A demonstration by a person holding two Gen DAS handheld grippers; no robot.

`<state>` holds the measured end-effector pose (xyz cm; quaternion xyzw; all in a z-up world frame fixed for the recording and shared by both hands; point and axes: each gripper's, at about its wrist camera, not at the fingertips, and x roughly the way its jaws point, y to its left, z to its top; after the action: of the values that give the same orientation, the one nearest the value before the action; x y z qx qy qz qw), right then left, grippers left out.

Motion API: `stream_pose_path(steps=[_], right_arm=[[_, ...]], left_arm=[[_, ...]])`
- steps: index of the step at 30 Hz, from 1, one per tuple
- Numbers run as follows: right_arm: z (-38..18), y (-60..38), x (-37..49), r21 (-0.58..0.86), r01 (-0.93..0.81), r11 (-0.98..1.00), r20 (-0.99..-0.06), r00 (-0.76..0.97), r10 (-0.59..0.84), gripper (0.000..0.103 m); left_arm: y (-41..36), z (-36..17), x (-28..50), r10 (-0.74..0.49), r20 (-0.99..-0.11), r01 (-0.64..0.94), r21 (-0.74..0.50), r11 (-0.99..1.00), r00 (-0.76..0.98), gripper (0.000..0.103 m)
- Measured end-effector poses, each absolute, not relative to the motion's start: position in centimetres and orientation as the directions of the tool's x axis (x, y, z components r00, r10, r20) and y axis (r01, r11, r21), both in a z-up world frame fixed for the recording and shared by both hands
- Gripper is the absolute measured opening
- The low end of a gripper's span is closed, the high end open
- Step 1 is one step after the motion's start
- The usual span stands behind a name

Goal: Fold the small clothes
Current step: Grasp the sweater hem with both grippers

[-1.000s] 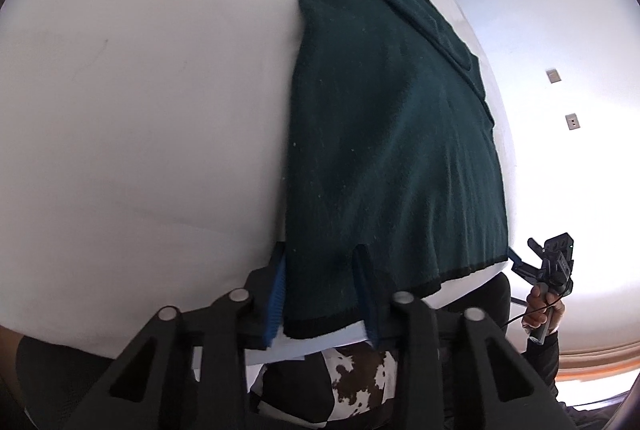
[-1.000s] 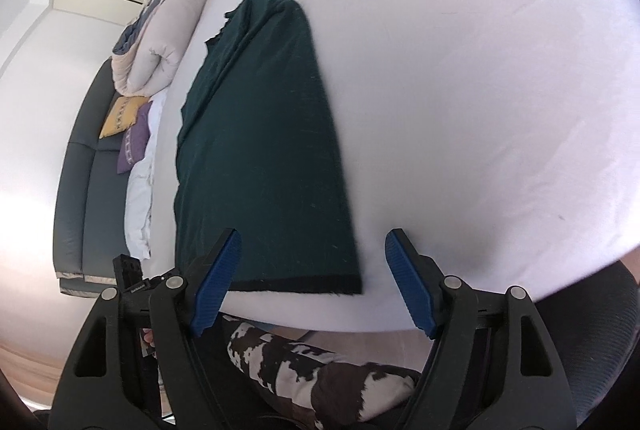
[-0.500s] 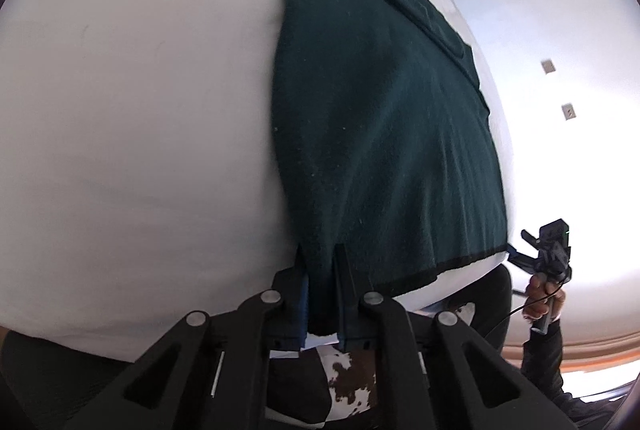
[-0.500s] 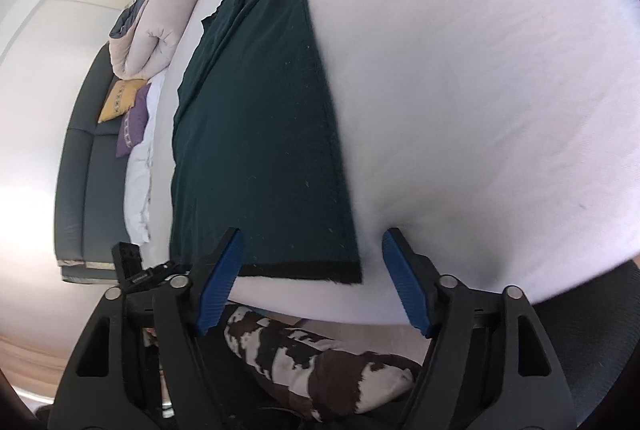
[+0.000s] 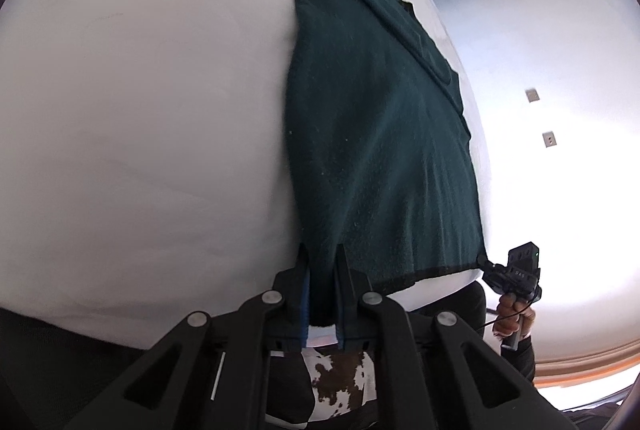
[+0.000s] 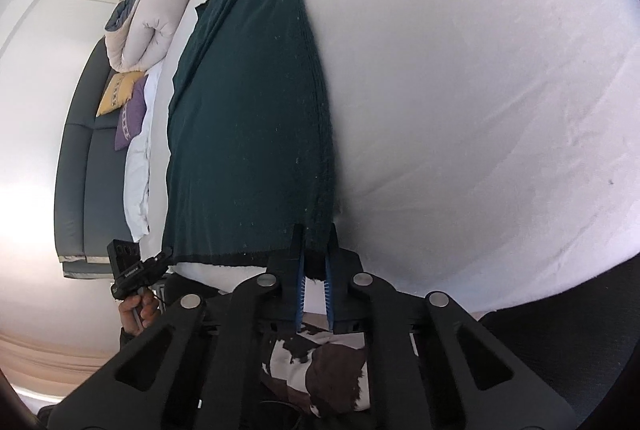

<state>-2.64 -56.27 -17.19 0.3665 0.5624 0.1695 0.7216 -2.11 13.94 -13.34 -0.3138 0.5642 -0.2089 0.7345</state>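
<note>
- dark green garment (image 5: 380, 134) lies flat along the white bed's (image 5: 140, 110) near edge
- left gripper (image 5: 323, 266) and right gripper (image 6: 316, 250) each pinch a hem corner; lift both evenly, keeping the hem taut

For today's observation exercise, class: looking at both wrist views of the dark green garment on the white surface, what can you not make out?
- Left wrist view: the hem corner of the dark green garment inside the left tongs, covered by the pads.
- Right wrist view: the corner in the right tongs, likewise covered.
- Both views: the garment's underside, against the white surface.
- The garment's far end, too small and distorted.
</note>
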Motion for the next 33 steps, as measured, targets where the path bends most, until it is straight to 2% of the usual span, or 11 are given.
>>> stream_pose_path(steps=[13,22,28,33], right_arm=[[-15.6,-56.5,-2.8,0.705,0.165,0.689,-0.692,0.373,0.618,0.005],[-14.5,-57.1,-3.0,0.731,0.152,0.665,-0.657,0.422,0.625,0.005],[-15.0,-57.4,-3.0,0.73,0.171,0.662,-0.661,0.423,0.62,0.005],[-15.7,-57.5,-3.4,0.719,0.186,0.669,-0.677,0.404,0.615,0.005]], left_arm=[[15.0,-14.0,-3.4,-0.661,-0.669,-0.105,-0.725,0.68,0.339,0.005],[17.1,-11.4,-3.9,-0.658,-0.574,-0.099,-0.785,0.612,0.488,0.003],[16.2,-12.2,-4.0,-0.624,-0.632,-0.121,-0.741,0.661,0.461,0.003],[16.0,-13.3,-5.1,-0.633,-0.637,-0.158,-0.749,0.644,0.44,0.003]])
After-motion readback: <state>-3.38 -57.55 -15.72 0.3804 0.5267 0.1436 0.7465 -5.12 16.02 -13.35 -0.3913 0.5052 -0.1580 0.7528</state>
